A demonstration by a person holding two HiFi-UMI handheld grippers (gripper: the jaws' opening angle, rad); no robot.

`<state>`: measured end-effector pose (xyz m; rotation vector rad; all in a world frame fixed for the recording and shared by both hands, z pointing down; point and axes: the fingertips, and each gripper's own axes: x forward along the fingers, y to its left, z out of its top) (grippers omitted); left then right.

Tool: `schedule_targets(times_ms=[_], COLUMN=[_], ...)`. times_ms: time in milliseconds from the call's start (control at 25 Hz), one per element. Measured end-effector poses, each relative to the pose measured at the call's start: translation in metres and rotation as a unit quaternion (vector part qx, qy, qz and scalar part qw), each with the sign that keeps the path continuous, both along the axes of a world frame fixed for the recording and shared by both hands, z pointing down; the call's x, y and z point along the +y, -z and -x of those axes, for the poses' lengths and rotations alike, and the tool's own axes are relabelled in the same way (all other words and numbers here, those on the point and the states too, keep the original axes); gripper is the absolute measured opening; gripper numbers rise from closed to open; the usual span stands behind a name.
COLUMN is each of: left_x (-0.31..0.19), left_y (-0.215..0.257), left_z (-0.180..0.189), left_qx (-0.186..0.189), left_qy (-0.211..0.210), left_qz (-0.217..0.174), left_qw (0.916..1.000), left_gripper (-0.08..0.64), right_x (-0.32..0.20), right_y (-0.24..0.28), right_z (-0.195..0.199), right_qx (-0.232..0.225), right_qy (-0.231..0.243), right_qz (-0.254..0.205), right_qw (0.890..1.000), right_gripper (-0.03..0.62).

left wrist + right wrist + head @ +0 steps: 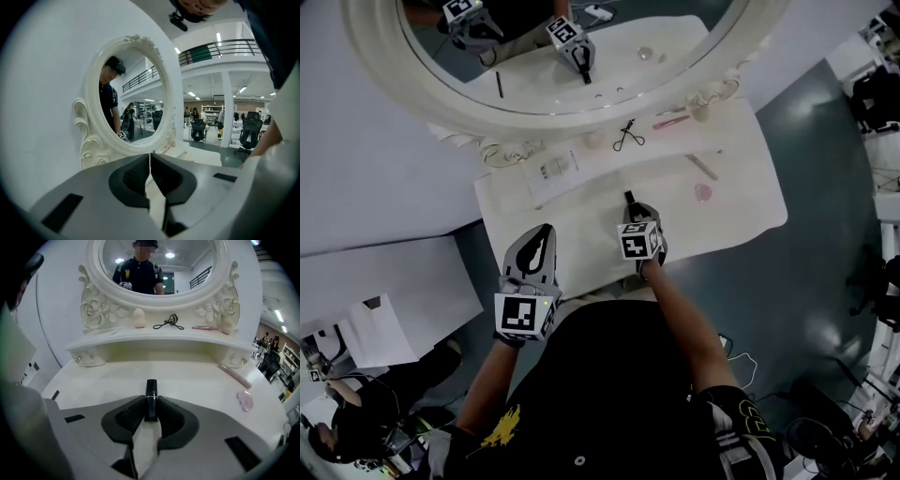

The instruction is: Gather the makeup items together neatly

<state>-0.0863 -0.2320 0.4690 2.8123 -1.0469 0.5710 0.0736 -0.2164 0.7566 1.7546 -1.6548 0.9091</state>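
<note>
right hand-held gripper point(151, 403): clamped on a black lipstick point(151, 389)
left hand-held gripper point(150, 158): jaws together, empty
step: best kept gripped firmly, then laid beside the pink stick point(236, 376), right

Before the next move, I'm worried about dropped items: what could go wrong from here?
1. The right gripper pinches the black lipstick near one end; it might pivot or slip out.
2. Once released, the lipstick could roll or slide on the smooth white tabletop.
3. The eyelash curler lies on the raised shelf; reaching there may bump the mirror frame.
</note>
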Motion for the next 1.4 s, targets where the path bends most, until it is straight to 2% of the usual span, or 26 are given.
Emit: schedule_targets(times_ms=[200,440,520,680,760,800,840,880,960,1040,1120,1200,1280,1320,1360,1400], left_x=[0.003,0.019,0.025,0.032,0.038,0.039,0.04,0.041,0.041,0.041,0.04,0.041,0.042,0.043,0.044,0.046], left_y=[-0.001,-0.003,-0.006,-0.001,-0.007,-0.009,-0.011,-0.012,-0.014,-0.015,-0.01,-0.004,-0.003,-0.005,-0.007,-0.01], left_z=[0.002,-0.007,-0.007,-0.007,0.003,0.008,0.013,0.017,0.021,0.022,0.02,0.019,0.022,0.023,0.025,0.027], left_qx=[-0.022,-0.021,-0.035,0.008,-0.008,-0.02,-0.029,-0.03,-0.021,-0.023,-0.022,0.004,0.018,0.015,0.007,-0.002], left_qy=[-0.013,-0.031,-0.035,-0.024,-0.019,-0.016,-0.015,-0.016,-0.014,-0.004,0.009,0.027,0.039,0.04,0.037,0.035], left_qz=[-0.017,-0.017,-0.01,-0.005,0.007,0.012,0.014,0.014,0.012,0.014,0.013,0.011,0.01,0.01,0.01,0.01], left_qw=[0.9995,0.9991,0.9987,0.9997,0.9998,0.9996,0.9994,0.9993,0.9996,0.9996,0.9996,0.9996,0.999,0.9991,0.9992,0.9993], left_gripper=[0.015,0.015,0.014,0.015,0.015,0.015,0.015,0.015,0.015,0.014,0.015,0.015,0.015,0.015,0.015,0.015], right_x=[0.0,0.0,0.001,-0.002,0.003,0.004,0.003,0.001,-0.002,0.007,0.023,0.036,0.045,0.05,0.055,0.062], right_y=[0.0,-0.001,-0.002,-0.004,-0.011,-0.011,-0.004,0.009,0.044,0.069,0.073,0.065,0.054,0.046,0.037,0.026], right_z=[0.0,0.0,0.001,-0.003,-0.001,0.0,0.001,-0.001,-0.011,-0.032,-0.069,-0.116,-0.152,-0.163,-0.169,-0.174], right_qx=[-0.001,-0.021,-0.025,-0.032,-0.048,-0.064,-0.086,-0.11,-0.154,-0.171,-0.142,-0.075,-0.004,0.028,0.058,0.09], right_qy=[0.002,-0.014,-0.016,-0.015,-0.015,-0.018,-0.023,-0.027,-0.027,-0.018,-0.009,0.013,0.074,0.123,0.182,0.247], right_qz=[0.001,0.006,0.007,0.015,0.03,0.037,0.037,0.025,-0.016,-0.046,-0.056,-0.056,-0.04,-0.022,0.002,0.033], right_qw=[1.0,1.0,1.0,0.999,0.998,0.997,0.995,0.993,0.988,0.984,0.988,0.996,0.996,0.992,0.982,0.964], right_gripper=[0.101,0.101,0.103,0.106,0.113,0.138,0.237,0.276,0.312,0.334,0.36,0.365,0.364,0.369,0.37,0.377])
